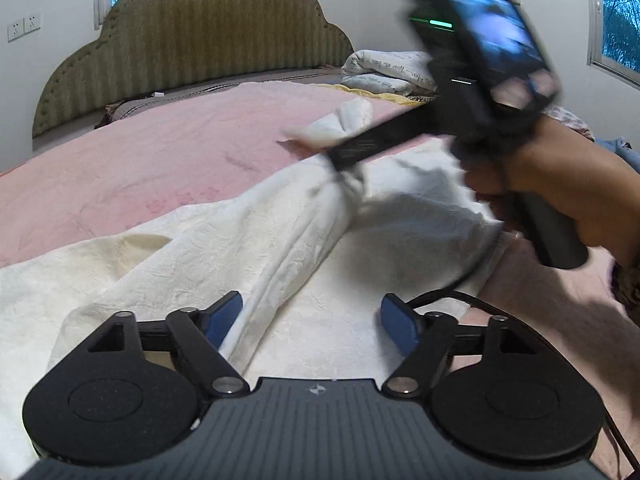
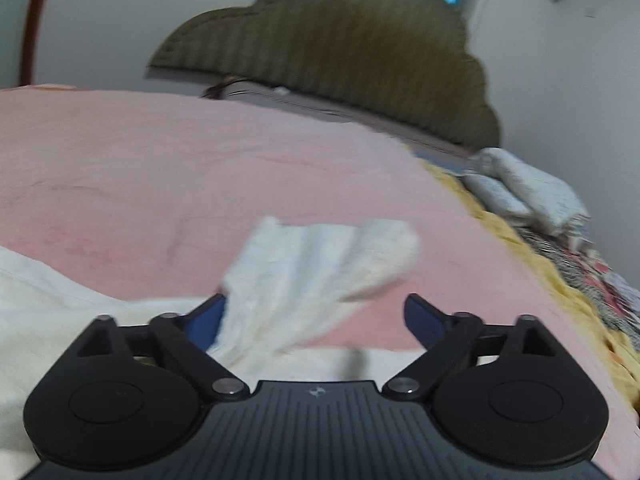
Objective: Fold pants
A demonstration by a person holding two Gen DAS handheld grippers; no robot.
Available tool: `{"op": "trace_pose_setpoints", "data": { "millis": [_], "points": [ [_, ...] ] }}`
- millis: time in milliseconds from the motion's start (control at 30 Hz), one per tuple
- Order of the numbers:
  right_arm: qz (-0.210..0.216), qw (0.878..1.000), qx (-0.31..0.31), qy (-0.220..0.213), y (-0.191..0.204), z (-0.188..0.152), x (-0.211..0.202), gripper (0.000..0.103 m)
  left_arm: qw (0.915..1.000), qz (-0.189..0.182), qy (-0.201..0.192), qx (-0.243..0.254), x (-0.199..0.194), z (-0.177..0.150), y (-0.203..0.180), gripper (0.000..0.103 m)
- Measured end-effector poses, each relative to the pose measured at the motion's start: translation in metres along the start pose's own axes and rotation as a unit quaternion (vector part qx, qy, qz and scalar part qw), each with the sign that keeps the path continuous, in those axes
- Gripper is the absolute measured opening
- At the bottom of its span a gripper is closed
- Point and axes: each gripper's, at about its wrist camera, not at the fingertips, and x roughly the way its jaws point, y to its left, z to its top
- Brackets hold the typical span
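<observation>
Cream-white pants (image 1: 240,240) lie rumpled across a pink bedspread (image 1: 140,152). My left gripper (image 1: 312,320) is open, low over the pants, with a ridge of cloth running between its blue pads and touching the left one. My right gripper (image 2: 314,318) is also open; a bunched end of the pants (image 2: 320,256) fans out between its fingers and lies on the pink bedspread (image 2: 160,168). In the left wrist view the right gripper's body (image 1: 480,60) is blurred, and its fingers (image 1: 352,152) sit at a gathered bunch of cloth.
A green scalloped headboard (image 1: 200,32) stands at the far end of the bed. Folded white bedding (image 1: 392,68) lies at the far right, beside a yellow patterned blanket (image 2: 560,280). A black cable (image 1: 448,296) trails over the pants near the right hand (image 1: 560,184).
</observation>
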Motion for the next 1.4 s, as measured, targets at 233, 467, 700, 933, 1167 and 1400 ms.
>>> {"op": "trace_pose_setpoints", "data": {
  "millis": [233,467,700,933,1167,1400],
  "points": [
    [-0.004,0.990,0.139,0.035,-0.068,-0.047,-0.012,0.101,1.0000,-0.005,0.002,-0.007,0.002,0.000,0.003,0.078],
    [0.185,0.908,0.375,0.038,-0.128,-0.066,-0.001,0.101,0.9999,-0.006,0.004,-0.009,0.003,0.001,0.005,0.079],
    [0.338,0.809,0.475,0.077,-0.147,-0.078,0.012,0.102,0.9999,-0.010,0.008,-0.001,0.004,0.001,0.003,0.088],
    [0.394,0.820,0.403,0.101,-0.113,-0.050,0.038,0.101,0.9999,-0.012,0.008,-0.001,0.005,0.001,0.002,0.089],
    [0.244,0.868,0.433,0.018,-0.130,-0.047,0.052,0.048,0.9999,-0.014,0.008,-0.005,0.005,0.001,0.003,0.089],
    [0.258,0.842,0.473,0.004,-0.146,-0.064,0.052,0.011,0.9994,0.024,0.000,0.026,0.002,0.004,-0.009,0.082]
  ]
}}
